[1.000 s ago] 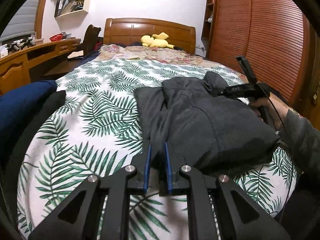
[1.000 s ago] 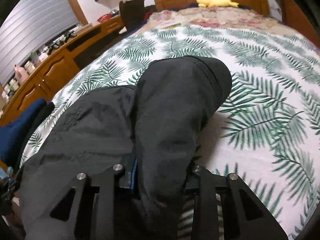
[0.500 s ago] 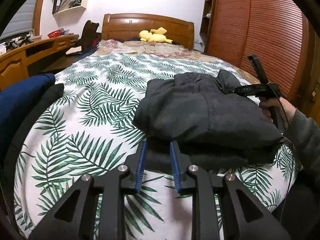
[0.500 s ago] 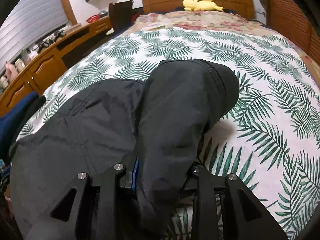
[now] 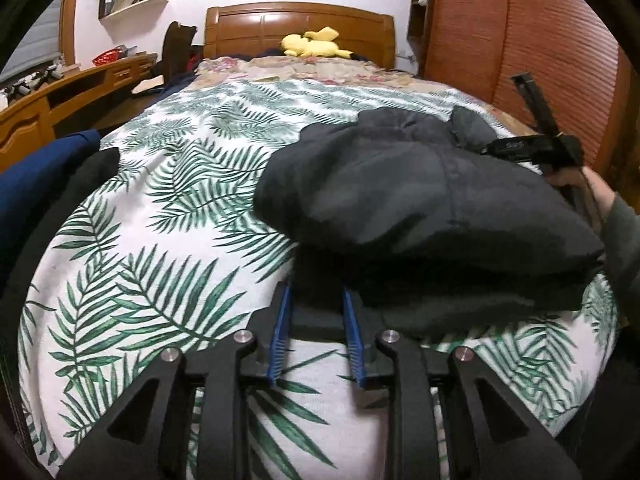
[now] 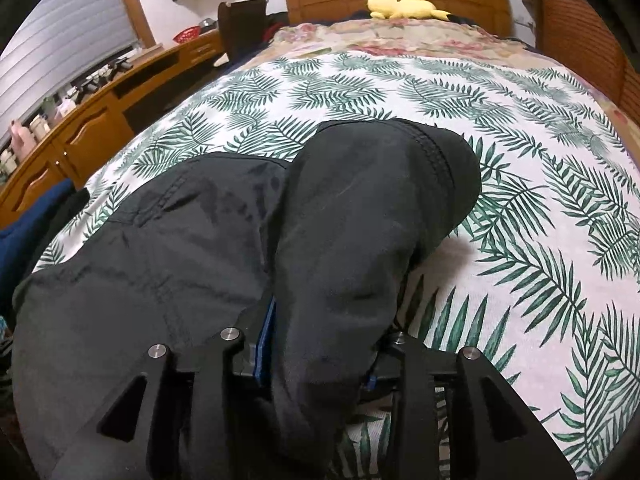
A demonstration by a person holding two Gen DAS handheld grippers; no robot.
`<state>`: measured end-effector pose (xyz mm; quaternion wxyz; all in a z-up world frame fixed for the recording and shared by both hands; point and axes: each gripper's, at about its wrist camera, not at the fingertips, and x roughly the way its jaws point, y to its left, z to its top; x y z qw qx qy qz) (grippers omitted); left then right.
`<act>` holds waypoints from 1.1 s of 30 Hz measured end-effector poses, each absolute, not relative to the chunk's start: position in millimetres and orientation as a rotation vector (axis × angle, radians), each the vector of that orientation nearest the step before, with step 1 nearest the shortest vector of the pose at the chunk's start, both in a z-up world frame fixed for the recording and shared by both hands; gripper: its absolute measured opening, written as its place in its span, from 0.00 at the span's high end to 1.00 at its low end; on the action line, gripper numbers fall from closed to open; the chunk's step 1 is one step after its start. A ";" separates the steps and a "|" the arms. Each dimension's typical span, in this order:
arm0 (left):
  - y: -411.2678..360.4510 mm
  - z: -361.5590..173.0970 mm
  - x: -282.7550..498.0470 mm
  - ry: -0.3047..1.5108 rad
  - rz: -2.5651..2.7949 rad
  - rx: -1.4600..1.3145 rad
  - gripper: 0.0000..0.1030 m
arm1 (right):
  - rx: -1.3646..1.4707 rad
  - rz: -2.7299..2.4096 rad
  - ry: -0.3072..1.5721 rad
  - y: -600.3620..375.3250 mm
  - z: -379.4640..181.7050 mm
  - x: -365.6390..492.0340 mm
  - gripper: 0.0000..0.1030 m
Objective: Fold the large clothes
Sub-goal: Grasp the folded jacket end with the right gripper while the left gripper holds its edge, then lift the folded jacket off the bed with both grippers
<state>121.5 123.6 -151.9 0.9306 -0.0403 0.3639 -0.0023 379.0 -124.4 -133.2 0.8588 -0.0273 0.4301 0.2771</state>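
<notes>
A dark grey jacket (image 5: 420,200) lies folded on the fern-print bed (image 5: 192,184). The left gripper (image 5: 316,312) has just been opening — fingers released, cloth edge between them. The right gripper (image 6: 320,344) has also been opening; whether it is grasping the bunched sleeve I cannot tell. Its printed label is unreadable.
</notes>
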 end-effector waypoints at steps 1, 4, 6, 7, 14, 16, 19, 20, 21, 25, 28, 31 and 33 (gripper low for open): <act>124.7 -154.5 124.3 0.759 -0.005 -0.091 0.70 | -0.055 0.579 0.904 -125.1 -133.6 380.1 0.66; 125.9 -157.7 127.2 0.773 -0.011 -0.103 0.69 | -0.047 0.577 0.902 -125.0 -135.6 380.7 0.60; 124.0 -157.5 126.6 0.770 -0.008 -0.100 0.69 | -0.044 0.573 0.903 -125.0 -136.8 381.6 0.58; 123.6 -157.9 126.7 0.770 -0.007 -0.100 0.69 | -0.043 0.572 0.904 -124.8 -137.3 382.2 0.56; 120.9 -157.0 125.5 0.770 -0.010 -0.099 0.69 | -0.036 0.569 0.913 -122.2 -141.9 382.9 0.49; 121.2 -156.7 125.4 0.770 -0.015 -0.100 0.70 | -0.036 0.570 0.912 -122.0 -142.1 382.8 0.49; 122.5 -154.4 122.8 0.756 -0.043 -0.118 0.80 | -0.033 0.571 0.913 -122.0 -142.1 382.8 0.51; 122.4 -152.9 121.1 0.748 -0.054 -0.115 0.83 | -0.029 0.581 0.911 -121.7 -141.9 382.1 0.54; 121.9 -151.3 119.2 0.740 -0.061 -0.107 0.89 | -0.027 0.588 0.906 -121.5 -141.1 382.2 0.62; 117.3 -139.1 112.0 0.684 -0.050 -0.089 0.96 | -0.057 0.590 0.862 -118.2 -129.9 377.5 0.72; 115.2 -130.5 107.5 0.651 -0.035 -0.087 0.96 | -0.028 0.597 0.818 -120.5 -115.6 373.5 0.74; 111.6 -119.0 103.5 0.621 -0.023 -0.077 0.97 | -0.006 0.601 0.788 -123.8 -105.2 369.3 0.76; 108.4 -111.7 101.2 0.602 -0.012 -0.063 0.97 | -0.002 0.606 0.770 -124.4 -98.8 367.0 0.76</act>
